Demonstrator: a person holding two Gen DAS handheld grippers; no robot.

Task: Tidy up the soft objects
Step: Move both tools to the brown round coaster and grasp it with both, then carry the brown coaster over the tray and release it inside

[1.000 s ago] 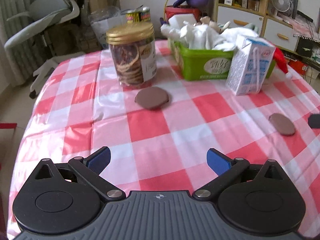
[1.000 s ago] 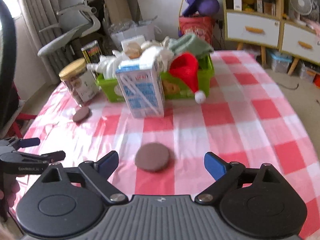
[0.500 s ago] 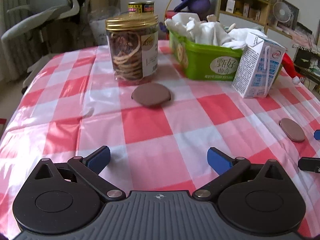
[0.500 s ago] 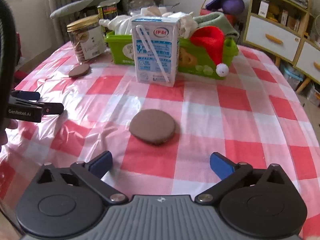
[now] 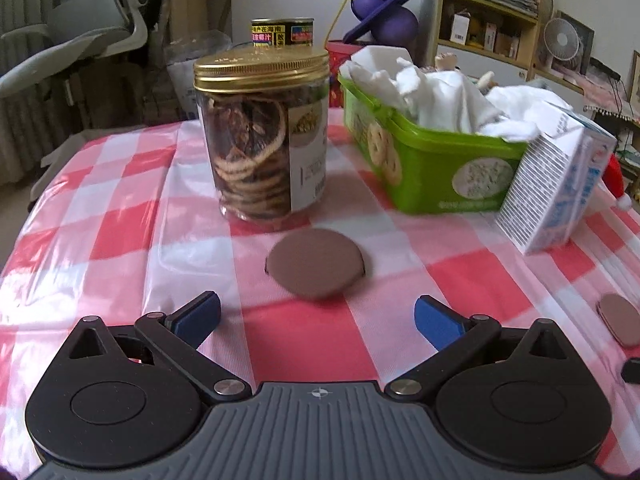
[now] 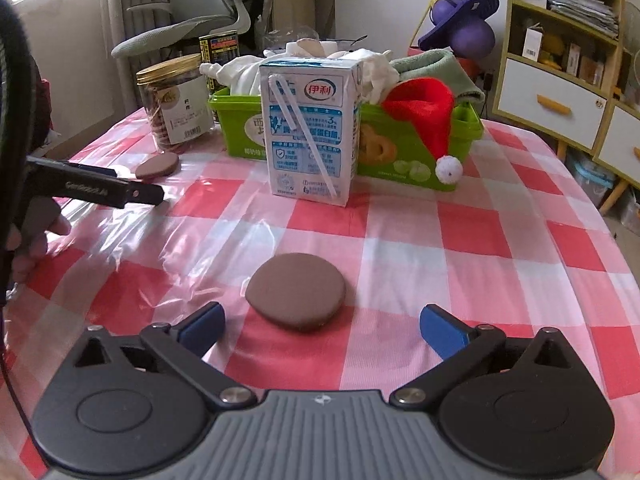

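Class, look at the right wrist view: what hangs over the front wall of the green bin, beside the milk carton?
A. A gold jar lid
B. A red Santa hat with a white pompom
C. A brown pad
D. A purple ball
B: the red Santa hat droops over the green bin, to the right of the milk carton.

"伊利" on milk carton

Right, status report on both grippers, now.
Left gripper open, right gripper open. Round brown soft pad ahead of left, another ahead of right. Path clear.
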